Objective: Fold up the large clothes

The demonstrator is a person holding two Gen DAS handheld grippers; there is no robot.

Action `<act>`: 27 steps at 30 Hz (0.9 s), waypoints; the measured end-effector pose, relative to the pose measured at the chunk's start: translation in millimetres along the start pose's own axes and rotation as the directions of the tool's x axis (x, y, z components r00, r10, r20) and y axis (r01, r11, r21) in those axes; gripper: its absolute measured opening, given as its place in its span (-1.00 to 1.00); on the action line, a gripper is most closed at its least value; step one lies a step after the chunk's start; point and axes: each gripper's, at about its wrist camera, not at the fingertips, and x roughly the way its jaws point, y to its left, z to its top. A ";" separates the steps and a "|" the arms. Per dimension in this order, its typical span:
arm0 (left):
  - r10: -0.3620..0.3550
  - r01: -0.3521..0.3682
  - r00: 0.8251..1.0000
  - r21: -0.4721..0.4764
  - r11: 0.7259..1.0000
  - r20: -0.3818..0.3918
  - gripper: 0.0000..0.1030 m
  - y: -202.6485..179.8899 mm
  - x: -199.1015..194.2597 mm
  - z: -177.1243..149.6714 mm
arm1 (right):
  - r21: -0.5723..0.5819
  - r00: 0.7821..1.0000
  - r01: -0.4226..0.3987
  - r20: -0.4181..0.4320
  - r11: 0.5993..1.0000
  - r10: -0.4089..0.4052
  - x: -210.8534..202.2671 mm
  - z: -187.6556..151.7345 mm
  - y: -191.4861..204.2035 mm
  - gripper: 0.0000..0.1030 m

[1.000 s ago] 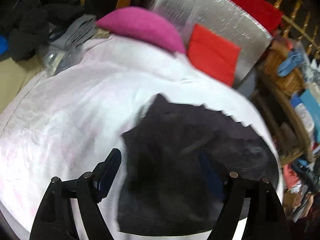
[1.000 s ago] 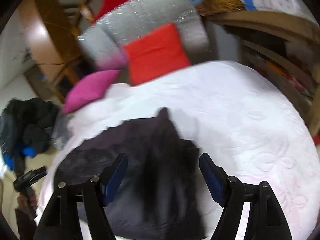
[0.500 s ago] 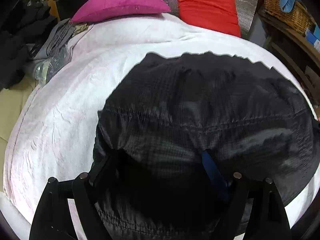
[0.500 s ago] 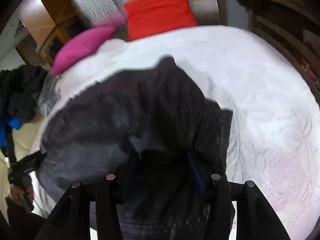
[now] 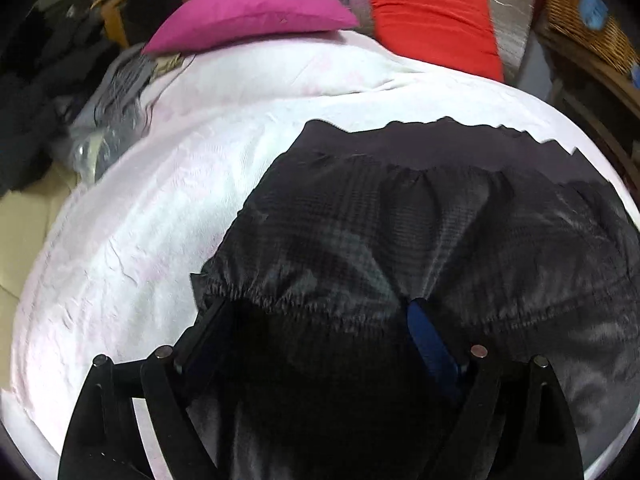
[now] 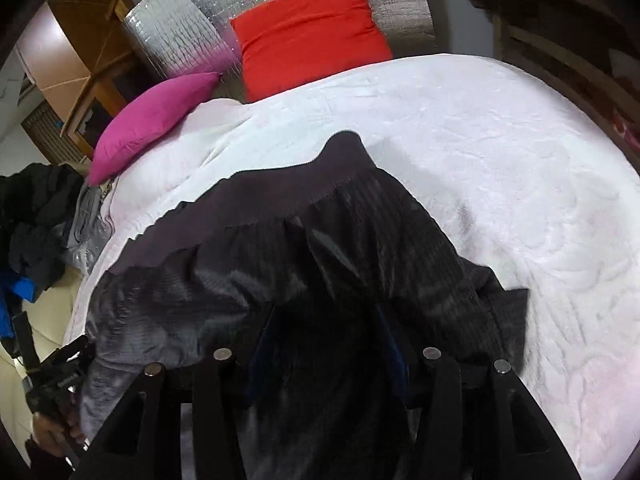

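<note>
A dark grey jacket with a ribbed hem lies spread on a bed's white quilted cover. My left gripper is low over its near left part. Its jaws are opening, and the gathered elastic edge lies loosely between the blue-padded fingers. In the right wrist view the same jacket covers the near side of the bed cover. My right gripper has its jaws drawn in on a bunch of the jacket's near right part. Fabric hides the fingertips.
A magenta pillow, a red cushion and a silver foil mat stand at the bed's far end. Dark clothes are piled at the left and a wicker basket stands at the right. A hand holds the other gripper.
Both grippers have come down and forward onto the jacket, which now fills the lower part of both views. The right jaws have narrowed onto fabric. The left view has rolled level.
</note>
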 end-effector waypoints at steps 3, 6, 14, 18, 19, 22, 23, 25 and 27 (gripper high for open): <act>-0.008 0.009 0.999 -0.018 1.000 0.039 0.72 0.6 -27.7 -13.5 | -0.016 0.999 -0.026 0.022 1.000 0.026 -20.8 -12.5 8.9 0.03; -0.019 0.021 0.995 -0.018 1.000 0.095 0.72 0.1 -51.9 -32.4 | -0.103 0.997 -0.027 0.065 0.994 0.033 -52.7 -36.7 27.5 0.04; 0.091 -0.089 0.991 -0.015 0.996 0.099 0.80 -13.2 -44.0 -62.0 | -0.213 0.999 0.054 0.003 0.976 -0.054 -51.7 -97.3 45.5 0.19; 0.142 -0.137 0.972 -0.041 0.990 0.189 0.80 -14.7 -95.7 -78.1 | -0.116 0.997 -0.031 0.065 0.993 0.039 -94.6 -107.1 45.8 0.21; 0.146 -0.138 0.967 -0.053 0.989 0.208 0.80 -15.7 -110.9 -84.4 | -0.110 0.995 -0.024 0.098 0.994 0.035 -108.8 -112.0 48.3 0.24; 0.169 -0.162 0.956 -0.047 0.986 0.240 0.80 -22.0 -147.6 -97.6 | -0.135 0.986 -0.007 0.165 0.991 0.029 -143.4 -126.9 62.0 0.28; 0.182 -0.177 0.951 -0.043 0.983 0.251 0.80 -24.9 -156.9 -99.5 | -0.140 0.984 -0.009 0.174 0.990 0.034 -153.0 -131.6 65.8 0.28; 0.217 -0.217 0.929 -0.034 0.976 0.300 0.81 -30.8 -189.0 -104.7 | -0.150 0.978 -0.021 0.201 0.988 0.051 -175.0 -138.9 76.7 0.29; 0.219 -0.219 0.911 -0.040 0.975 0.350 0.89 -33.7 -220.1 -109.3 | -0.160 0.972 -0.030 0.227 0.987 0.066 -192.6 -147.2 82.9 0.44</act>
